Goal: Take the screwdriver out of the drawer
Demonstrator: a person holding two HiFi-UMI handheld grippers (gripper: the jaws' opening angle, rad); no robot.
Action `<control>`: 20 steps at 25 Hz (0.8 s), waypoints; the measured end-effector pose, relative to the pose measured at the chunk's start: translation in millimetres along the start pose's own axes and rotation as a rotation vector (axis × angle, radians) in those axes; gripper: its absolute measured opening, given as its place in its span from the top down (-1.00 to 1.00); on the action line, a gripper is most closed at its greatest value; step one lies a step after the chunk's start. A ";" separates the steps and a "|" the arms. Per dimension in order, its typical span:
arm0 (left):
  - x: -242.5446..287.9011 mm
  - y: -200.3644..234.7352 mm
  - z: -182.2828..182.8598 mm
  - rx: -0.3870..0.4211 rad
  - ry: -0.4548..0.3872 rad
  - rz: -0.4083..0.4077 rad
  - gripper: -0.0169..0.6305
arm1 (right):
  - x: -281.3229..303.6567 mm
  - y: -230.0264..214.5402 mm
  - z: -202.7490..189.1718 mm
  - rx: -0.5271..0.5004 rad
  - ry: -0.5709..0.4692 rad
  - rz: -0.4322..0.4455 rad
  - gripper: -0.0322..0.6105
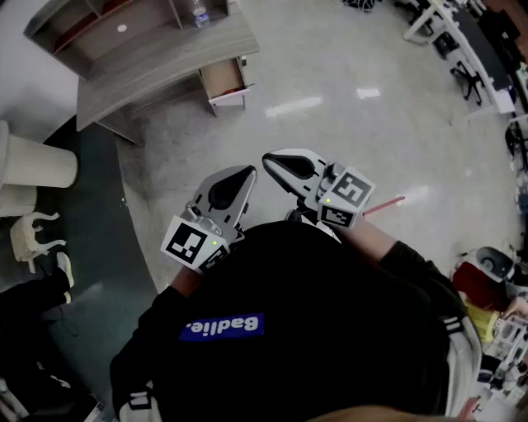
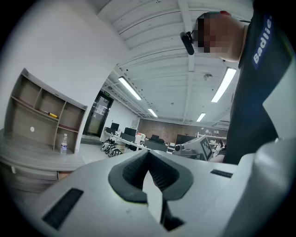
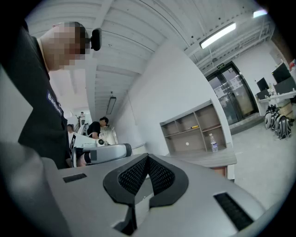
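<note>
I stand on an open floor with both grippers held close against the person's chest. My left gripper (image 1: 247, 173) and right gripper (image 1: 269, 160) point toward a grey desk (image 1: 165, 66) some way off. Under the desk's right end a drawer (image 1: 224, 81) stands pulled open; I cannot see what lies inside, and no screwdriver shows. In the left gripper view the left gripper (image 2: 148, 152) is shut with nothing in it. The right gripper (image 3: 147, 157) is shut and empty too. The drawer (image 3: 226, 172) shows beneath the desktop in the right gripper view.
A shelf unit (image 3: 194, 132) stands on the desk with a small yellow object (image 3: 195, 126) on one shelf. A water bottle (image 1: 198, 12) is beside it. A white cylinder (image 1: 33, 165) and a dark mat (image 1: 91, 214) lie at the left. Office desks and chairs (image 1: 462, 49) are far right.
</note>
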State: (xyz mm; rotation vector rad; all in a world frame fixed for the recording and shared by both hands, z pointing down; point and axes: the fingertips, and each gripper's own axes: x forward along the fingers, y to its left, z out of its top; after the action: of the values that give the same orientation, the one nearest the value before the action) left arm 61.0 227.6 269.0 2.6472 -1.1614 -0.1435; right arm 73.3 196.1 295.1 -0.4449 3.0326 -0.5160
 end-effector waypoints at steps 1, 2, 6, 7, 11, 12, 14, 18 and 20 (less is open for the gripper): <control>0.0 0.7 0.0 0.000 0.000 0.000 0.94 | -0.4 0.3 -0.9 0.001 0.003 -0.001 0.81; 0.1 1.5 0.0 -0.001 0.000 0.000 0.94 | -0.9 0.5 -1.6 0.002 0.005 -0.001 0.81; 0.2 4.4 0.1 -0.003 -0.002 0.003 0.94 | -1.1 0.3 -2.0 0.004 0.004 -0.003 0.81; 0.3 5.1 -0.3 -0.004 -0.001 0.003 0.94 | -0.8 0.2 -2.3 0.005 0.004 -0.002 0.81; 0.4 7.2 -0.3 -0.006 -0.001 0.004 0.94 | 1.5 1.0 -4.1 0.008 0.009 0.002 0.81; 0.3 7.8 -0.2 -0.007 -0.001 0.004 0.94 | 2.7 1.1 -4.4 0.008 0.010 0.003 0.81; 0.5 10.0 0.1 -0.009 -0.001 0.004 0.94 | 5.3 0.5 -4.8 0.008 0.012 0.004 0.81; 0.2 14.9 1.6 -0.014 -0.004 0.000 0.94 | 10.5 -2.6 -4.7 0.004 0.011 -0.006 0.81; -0.8 16.8 2.2 -0.016 -0.005 -0.008 0.94 | 13.1 -5.0 -5.2 0.004 0.012 -0.018 0.81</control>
State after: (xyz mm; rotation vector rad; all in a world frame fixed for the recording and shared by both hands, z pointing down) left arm 48.2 216.8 271.3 2.6393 -1.1469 -0.1595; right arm 61.6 189.5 301.8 -0.4703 3.0413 -0.5277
